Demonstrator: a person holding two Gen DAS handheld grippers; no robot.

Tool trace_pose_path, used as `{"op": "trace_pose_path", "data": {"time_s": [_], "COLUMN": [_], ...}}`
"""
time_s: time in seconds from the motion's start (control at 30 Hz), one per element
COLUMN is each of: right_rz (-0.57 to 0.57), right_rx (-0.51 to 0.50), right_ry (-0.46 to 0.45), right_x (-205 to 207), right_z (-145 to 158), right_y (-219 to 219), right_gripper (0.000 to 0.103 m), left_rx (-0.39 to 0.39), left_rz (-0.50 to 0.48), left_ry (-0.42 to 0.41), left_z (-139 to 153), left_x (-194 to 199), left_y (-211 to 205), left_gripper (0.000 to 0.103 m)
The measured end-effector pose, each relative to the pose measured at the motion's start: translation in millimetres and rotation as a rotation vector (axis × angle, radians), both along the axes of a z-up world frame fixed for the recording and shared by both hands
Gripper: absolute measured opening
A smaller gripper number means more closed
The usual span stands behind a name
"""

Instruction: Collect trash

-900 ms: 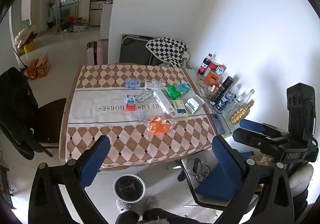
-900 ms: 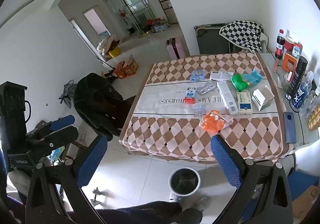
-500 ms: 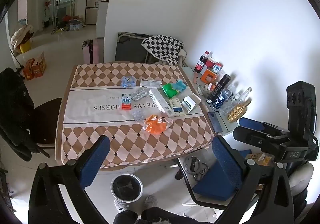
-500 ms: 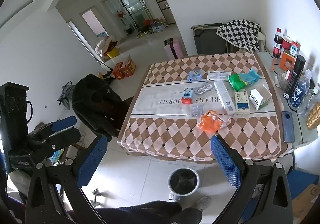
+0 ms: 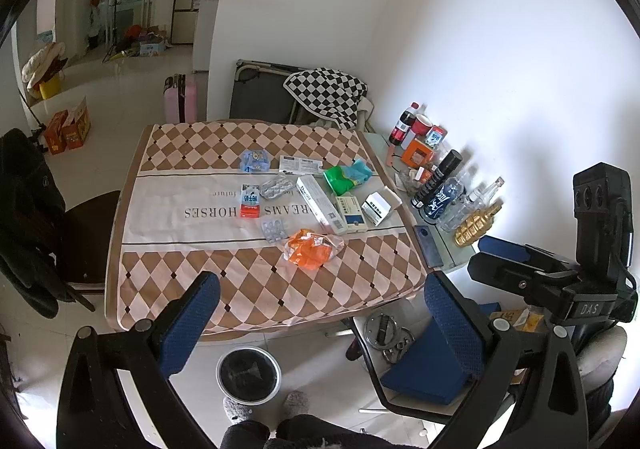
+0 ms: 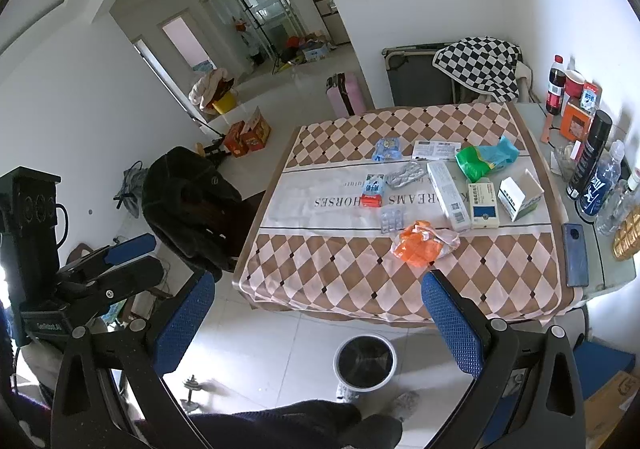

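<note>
Orange plastic, a crumpled wrapper, lies nearest the near edge of the table, ahead of a loose scatter of trash across the cloth's white band; a blister pack sits just beside it, a long white box and two smaller cartons lie toward the right edge, a green and blue bag behind them. The left gripper hangs above the near edge with its jaws spread wide and nothing between them; the right gripper is likewise released and empty, both tilted down at the table, probably to survey it before a first pick. A round bin stands on the floor just below the near edge, handy for dropping things in; its contents are too dark to make out.
</note>
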State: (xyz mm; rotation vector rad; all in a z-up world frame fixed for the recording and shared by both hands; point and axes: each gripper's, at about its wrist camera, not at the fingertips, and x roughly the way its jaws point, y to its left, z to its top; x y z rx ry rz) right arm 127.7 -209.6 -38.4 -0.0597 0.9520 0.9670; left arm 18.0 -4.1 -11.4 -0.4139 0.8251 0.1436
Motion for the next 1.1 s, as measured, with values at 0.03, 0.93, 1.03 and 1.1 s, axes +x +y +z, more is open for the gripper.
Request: {"op": "trace_pose_path", "data": {"time_s": [0.03,0.93,1.03,1.1], "right_rz": [0.000,0.017,0.017,0.018], "right_rx": [0.000,-0.018,-0.019,-0.020], "right_ry": [0.001,0.005,0.004,0.005], "right_x": [0,0,-1,-1], "right_z": [0,-8,-9,-9], "right_y": [0,8,9,9], "right_gripper": [0.103,0.103,0.103,0.103], "left_rx": [-0.001,-0.009,-0.008,-0.008], "left_rz": [0.000,-0.002,-0.003,-0.002], "left_ry": [0.000,0.002,0.002,0.002], "left_z": [-1,-8,-8,-8], "left_x": [0,-3,-3,-3], "left_y": [0,4,5,5], "left_gripper": [0.103,0.103,0.103,0.103]}}
